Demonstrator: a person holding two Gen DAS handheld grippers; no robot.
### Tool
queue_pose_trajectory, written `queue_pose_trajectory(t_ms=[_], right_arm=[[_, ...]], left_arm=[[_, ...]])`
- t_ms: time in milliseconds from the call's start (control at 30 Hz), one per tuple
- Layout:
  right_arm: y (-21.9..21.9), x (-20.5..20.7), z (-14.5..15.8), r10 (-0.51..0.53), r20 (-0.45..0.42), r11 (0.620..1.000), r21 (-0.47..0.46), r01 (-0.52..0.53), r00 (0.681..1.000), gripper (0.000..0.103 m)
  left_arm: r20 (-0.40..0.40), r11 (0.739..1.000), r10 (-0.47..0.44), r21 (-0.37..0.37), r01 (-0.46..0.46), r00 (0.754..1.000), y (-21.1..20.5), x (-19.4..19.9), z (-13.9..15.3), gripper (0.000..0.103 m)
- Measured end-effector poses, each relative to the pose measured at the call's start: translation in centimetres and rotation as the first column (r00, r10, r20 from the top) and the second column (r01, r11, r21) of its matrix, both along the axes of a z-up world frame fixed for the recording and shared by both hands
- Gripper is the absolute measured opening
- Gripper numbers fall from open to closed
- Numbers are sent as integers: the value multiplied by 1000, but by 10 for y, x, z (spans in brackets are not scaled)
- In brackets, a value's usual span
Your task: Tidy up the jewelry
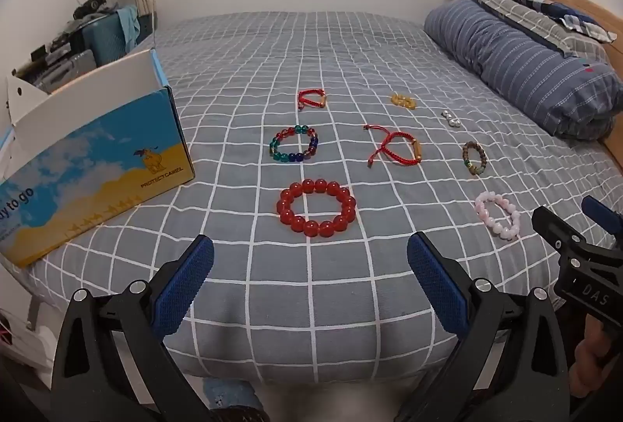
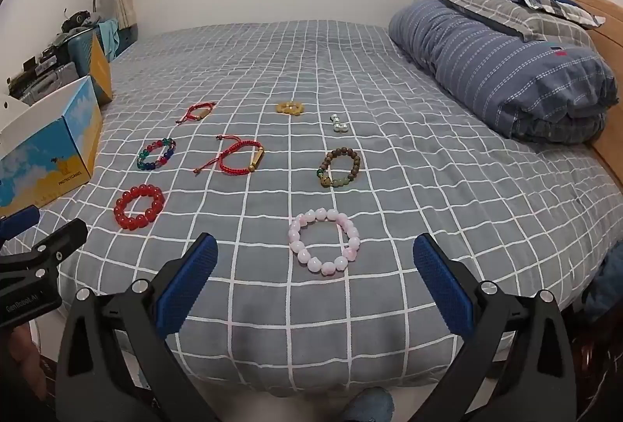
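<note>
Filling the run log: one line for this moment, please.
phase: pre-grasp | left gripper: open, empty, facing red bead bracelet | right gripper: open, empty, facing pink bead bracelet | box: open, left on bed

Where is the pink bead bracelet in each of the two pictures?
Left wrist view: the pink bead bracelet lies low on the right, beside the right gripper's black frame.
Right wrist view: the same bracelet lies near the middle, just beyond the open right gripper.
Shared landmark: the big red bead bracelet, left of the pink one in both.

"PROTECTCAMEL" on box (image 1: 93, 165)
</note>
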State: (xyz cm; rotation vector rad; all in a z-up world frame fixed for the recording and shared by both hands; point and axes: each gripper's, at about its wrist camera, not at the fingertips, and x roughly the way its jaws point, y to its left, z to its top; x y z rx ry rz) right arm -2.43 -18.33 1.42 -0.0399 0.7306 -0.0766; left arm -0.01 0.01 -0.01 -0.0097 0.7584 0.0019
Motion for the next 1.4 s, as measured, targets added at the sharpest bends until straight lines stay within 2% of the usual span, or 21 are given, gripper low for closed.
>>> queue_pose_trajectory(t_ms=[200, 333, 767, 1400], right_arm=[[2, 0, 1, -5, 8, 1000, 12, 5, 1000, 97], [-5, -3, -3, -12, -16, 999, 45, 13, 1000, 97], [0, -5, 2, -13, -3, 999, 40, 14, 1000, 97], [-1, -3, 0, -15, -10, 999, 35, 15, 1000, 97]], left_arm=[[-5, 1000, -2, -2, 2, 1000, 3, -3, 1, 98], [-20, 1000, 5, -15, -5, 1000, 7, -4, 1, 98], [-30, 999, -30, -24, 29, 999, -2, -4, -2, 98], [-34, 999, -20, -33, 18, 999, -2, -2, -1, 98]])
